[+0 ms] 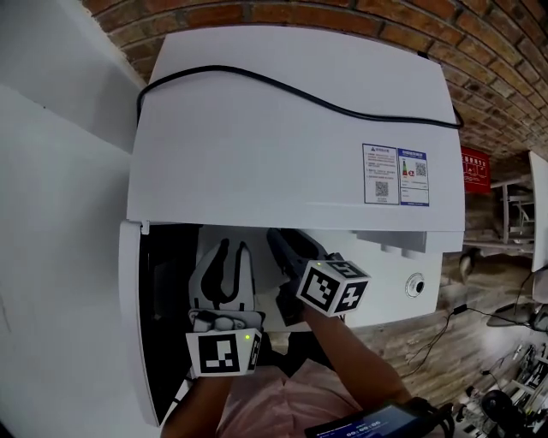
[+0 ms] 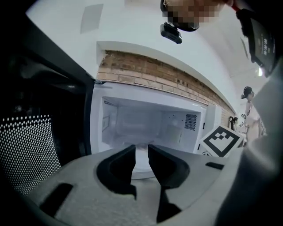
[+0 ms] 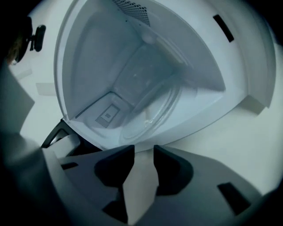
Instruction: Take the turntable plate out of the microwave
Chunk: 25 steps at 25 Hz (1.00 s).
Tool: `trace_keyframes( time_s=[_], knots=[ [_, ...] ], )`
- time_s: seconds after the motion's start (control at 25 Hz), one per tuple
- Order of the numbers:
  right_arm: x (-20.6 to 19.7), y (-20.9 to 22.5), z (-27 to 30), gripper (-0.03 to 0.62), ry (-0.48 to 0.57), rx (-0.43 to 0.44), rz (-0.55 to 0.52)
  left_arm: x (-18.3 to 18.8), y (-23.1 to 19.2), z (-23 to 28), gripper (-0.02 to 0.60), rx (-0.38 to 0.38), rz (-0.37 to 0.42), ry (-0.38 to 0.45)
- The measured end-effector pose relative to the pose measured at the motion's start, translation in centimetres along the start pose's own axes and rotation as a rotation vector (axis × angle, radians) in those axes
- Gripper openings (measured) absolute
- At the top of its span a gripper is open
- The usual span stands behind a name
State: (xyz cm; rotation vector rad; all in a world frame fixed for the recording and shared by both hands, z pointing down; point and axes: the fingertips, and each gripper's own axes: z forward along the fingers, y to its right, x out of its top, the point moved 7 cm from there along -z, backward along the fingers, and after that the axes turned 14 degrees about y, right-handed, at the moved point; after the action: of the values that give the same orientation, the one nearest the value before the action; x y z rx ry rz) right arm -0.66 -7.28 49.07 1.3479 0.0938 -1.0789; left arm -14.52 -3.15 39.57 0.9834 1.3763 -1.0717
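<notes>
Turntable plate (image 3: 152, 108): a round disc of clear glass with a raised rim. It lies flat on the floor of the microwave (image 1: 291, 128), inside the cooking cavity and not held by anything. In the right gripper view the whole scene is tilted, and the plate sits at the picture's centre, glossy against smooth, pale walls.

The microwave is a white, boxy metal case. A black cable (image 1: 300, 90) curves across its flat top, and a printed label (image 1: 396, 174) sits towards 3 o'clock on that top. A rough red brick wall (image 1: 342, 17) rises behind it at 12 o'clock. The door (image 2: 26, 150) hangs open at 9 o'clock of the cavity; it is dark, with a fine dotted mesh.

In the head view the left gripper (image 1: 233, 248), in white plastic with black curved jaws, points into the cavity mouth. Its jaws stand slightly apart and hold nothing. The right gripper (image 1: 281, 238) is just beside it at 3 o'clock and carries a marker cube. Its jaws are also apart and empty, short of the plate's near edge. A pink sleeve (image 1: 282, 393) shows at 6 o'clock.
</notes>
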Motion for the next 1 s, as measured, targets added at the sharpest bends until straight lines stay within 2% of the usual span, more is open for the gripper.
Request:
trace_keyframes(
  time_s=[0.2, 0.32, 0.48, 0.76, 0.92, 1.0],
  knots=[
    [-0.6, -0.2, 0.8, 0.156, -0.014, 0.023, 0.169, 0.2, -0.3, -0.1, 0.092, 0.001, -0.001, -0.004],
    [-1.1, -0.1, 0.7, 0.144, 0.027, 0.035, 0.254, 0.3, -0.3, -0.3, 0.092, -0.003, 0.001, -0.007],
    [-1.0, 0.0, 0.2, 0.130, 0.072, 0.047, 0.295, 0.3, -0.6, -0.5, 0.092, 0.002, -0.001, -0.014],
    [-0.7, -0.2, 0.1, 0.150, 0.062, 0.053, 0.277, 0.2, -0.5, -0.4, 0.089, -0.005, -0.012, -0.022],
    [-0.1, -0.6, 1.1, 0.167, 0.087, 0.087, 0.399, 0.4, -0.3, -0.4, 0.089, -0.010, -0.012, -0.018],
    [-0.3, -0.3, 1.1, 0.161, 0.084, 0.054, 0.444, 0.5, -0.2, -0.4, 0.089, -0.011, -0.013, -0.015]
  ],
)
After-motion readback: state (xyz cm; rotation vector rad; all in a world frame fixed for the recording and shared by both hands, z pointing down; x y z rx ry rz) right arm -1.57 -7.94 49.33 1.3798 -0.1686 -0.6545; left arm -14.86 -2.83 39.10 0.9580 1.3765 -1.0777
